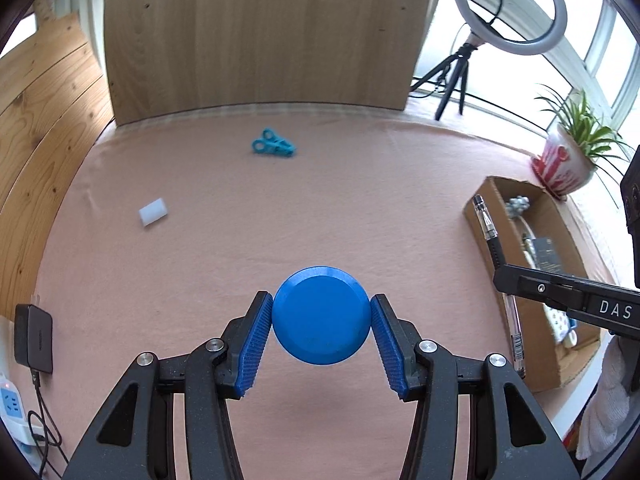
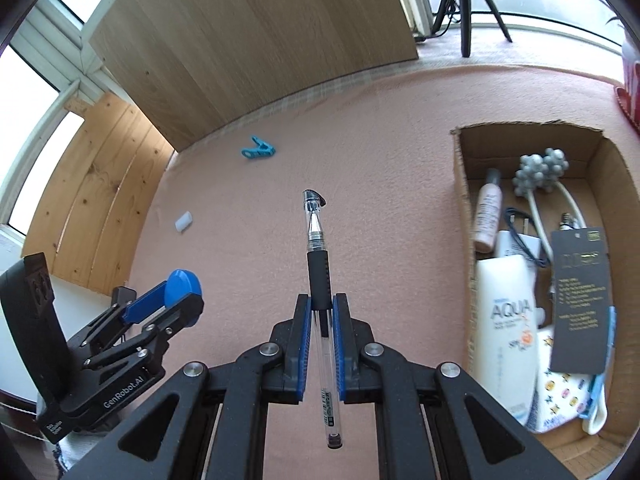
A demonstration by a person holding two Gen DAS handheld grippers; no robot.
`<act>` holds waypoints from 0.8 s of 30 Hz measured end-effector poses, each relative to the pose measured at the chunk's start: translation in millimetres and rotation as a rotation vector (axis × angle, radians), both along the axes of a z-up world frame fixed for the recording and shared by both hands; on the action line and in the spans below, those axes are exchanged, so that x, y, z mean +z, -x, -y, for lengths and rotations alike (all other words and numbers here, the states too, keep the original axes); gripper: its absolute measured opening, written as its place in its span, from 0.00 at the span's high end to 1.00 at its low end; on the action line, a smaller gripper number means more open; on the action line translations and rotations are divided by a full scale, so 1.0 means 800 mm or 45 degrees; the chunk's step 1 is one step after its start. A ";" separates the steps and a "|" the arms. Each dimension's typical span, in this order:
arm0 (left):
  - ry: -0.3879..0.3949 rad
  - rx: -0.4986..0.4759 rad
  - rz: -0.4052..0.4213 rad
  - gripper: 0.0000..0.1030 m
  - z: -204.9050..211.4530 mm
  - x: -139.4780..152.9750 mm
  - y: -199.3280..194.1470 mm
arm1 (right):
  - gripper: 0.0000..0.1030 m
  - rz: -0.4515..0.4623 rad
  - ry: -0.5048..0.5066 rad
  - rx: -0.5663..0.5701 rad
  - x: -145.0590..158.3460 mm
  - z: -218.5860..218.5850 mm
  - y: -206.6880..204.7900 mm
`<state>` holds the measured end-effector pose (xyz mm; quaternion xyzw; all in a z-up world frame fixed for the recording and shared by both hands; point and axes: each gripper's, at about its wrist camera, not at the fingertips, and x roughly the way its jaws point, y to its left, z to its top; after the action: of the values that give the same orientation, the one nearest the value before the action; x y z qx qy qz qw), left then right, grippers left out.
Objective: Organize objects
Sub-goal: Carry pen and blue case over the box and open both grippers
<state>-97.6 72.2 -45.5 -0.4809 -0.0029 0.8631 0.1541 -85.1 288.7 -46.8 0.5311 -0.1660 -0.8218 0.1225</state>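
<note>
My left gripper (image 1: 321,312) is shut on a round blue disc (image 1: 321,316), held above the pink tablecloth; from the right wrist view the same disc (image 2: 184,286) shows edge-on in the left gripper (image 2: 182,300). My right gripper (image 2: 321,312) is shut on a clear gel pen (image 2: 318,264) with a black grip, its cap pointing forward. In the left wrist view that pen (image 1: 494,248) hangs over the near wall of the cardboard box (image 1: 480,208). A blue clip (image 1: 273,145) (image 2: 258,149) and a small white block (image 1: 153,212) (image 2: 183,222) lie on the cloth.
The cardboard box (image 2: 460,184) at the right holds bottles, a white Aqua bottle (image 2: 506,320), grey knobbly massagers, a dark card and a patterned cloth. A wooden board (image 1: 260,32) stands at the back. A ring light tripod (image 1: 456,76), a potted plant (image 1: 568,156) and a power strip (image 1: 12,404) ring the table.
</note>
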 end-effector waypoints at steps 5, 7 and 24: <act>-0.014 -0.060 -0.027 0.48 -0.033 0.017 -0.009 | 0.91 -0.040 0.027 -0.042 0.019 -0.026 -0.019; -0.023 -0.085 -0.030 0.48 -0.048 0.021 -0.011 | 0.91 -0.051 0.031 -0.065 0.025 -0.039 -0.029; -0.106 -0.321 -0.016 0.48 -0.200 0.044 -0.008 | 0.91 -0.091 -0.035 -0.357 0.042 -0.187 -0.088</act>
<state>-91.0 232.1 -10.5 -0.4653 0.0227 0.8390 0.2813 -14.9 438.4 -13.3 0.4747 -0.2228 -0.8515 0.0053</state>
